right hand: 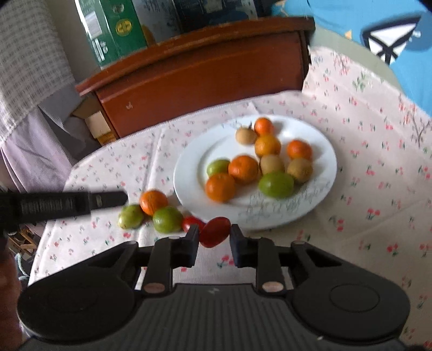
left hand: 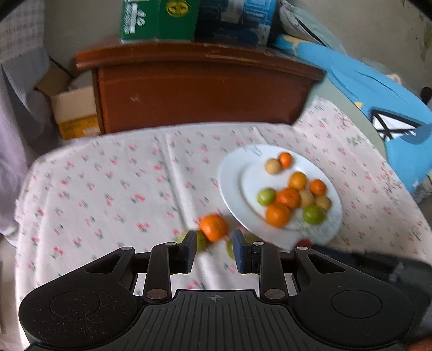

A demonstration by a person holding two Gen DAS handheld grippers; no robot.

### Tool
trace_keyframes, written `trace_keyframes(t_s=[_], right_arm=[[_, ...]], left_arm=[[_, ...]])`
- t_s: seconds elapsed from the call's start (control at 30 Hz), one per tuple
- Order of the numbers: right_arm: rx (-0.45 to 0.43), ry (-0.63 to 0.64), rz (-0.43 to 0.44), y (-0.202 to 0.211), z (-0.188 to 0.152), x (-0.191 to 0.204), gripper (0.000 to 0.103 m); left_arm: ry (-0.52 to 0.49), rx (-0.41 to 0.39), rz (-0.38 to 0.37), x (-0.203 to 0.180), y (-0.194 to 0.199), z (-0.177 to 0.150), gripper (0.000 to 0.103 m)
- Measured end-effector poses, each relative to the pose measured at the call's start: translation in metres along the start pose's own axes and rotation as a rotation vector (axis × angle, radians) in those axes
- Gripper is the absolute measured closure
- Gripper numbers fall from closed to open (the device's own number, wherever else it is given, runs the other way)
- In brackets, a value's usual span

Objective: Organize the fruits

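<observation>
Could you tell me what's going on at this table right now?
Someone is sorting fruit onto a white plate with two handheld grippers. The left gripper is open over an orange on the cloth; the right gripper is open around a red tomato. Two green fruits remain off the plate.

It was a lived-in room of a home. Directly ahead of the tongs lay a table under a flowered cloth (left hand: 108,189), carrying a white plate (right hand: 194,172) of fruit. Beyond the table stood a dark wooden cabinet (left hand: 199,91) topped with green cartons (left hand: 159,21). An open cardboard box (left hand: 73,113) sat far left, with blue fabric (left hand: 364,81) draped far right.
</observation>
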State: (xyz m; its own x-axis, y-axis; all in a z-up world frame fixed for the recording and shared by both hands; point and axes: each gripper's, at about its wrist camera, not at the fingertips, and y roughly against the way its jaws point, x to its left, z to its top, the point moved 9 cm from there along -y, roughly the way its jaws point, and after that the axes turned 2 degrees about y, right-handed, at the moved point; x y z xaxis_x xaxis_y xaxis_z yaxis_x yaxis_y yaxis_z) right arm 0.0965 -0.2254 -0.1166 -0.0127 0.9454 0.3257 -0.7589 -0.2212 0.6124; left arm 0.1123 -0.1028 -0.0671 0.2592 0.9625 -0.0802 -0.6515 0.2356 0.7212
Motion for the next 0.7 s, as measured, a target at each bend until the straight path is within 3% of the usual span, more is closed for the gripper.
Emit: trace_keyframes(t_s=[0.13, 0.33, 0.53, 0.7], right_arm=[[-0.011, -0.038, 0.013, 0.008, 0.005, -0.016, 0.079], [-0.083, -0.136, 0.029, 0.039, 0.018, -0.052, 0.079], [-0.136, -0.202, -0.060, 0.070, 0.005, -0.081, 0.079], [-0.129, -0.208, -0.131, 0.086, -0.004, -0.086, 0.079]], left_arm=[[-0.117, 0.011, -0.037, -0.019, 0.007, -0.018, 0.075], [-0.193, -0.004, -0.192, -0.064, 0.027, -0.051, 0.075], [-0.291, 0.004, -0.305, -0.104, 0.047, -0.091, 0.075], [-0.323, 0.000, -0.321, -0.125, 0.051, -0.108, 0.075]])
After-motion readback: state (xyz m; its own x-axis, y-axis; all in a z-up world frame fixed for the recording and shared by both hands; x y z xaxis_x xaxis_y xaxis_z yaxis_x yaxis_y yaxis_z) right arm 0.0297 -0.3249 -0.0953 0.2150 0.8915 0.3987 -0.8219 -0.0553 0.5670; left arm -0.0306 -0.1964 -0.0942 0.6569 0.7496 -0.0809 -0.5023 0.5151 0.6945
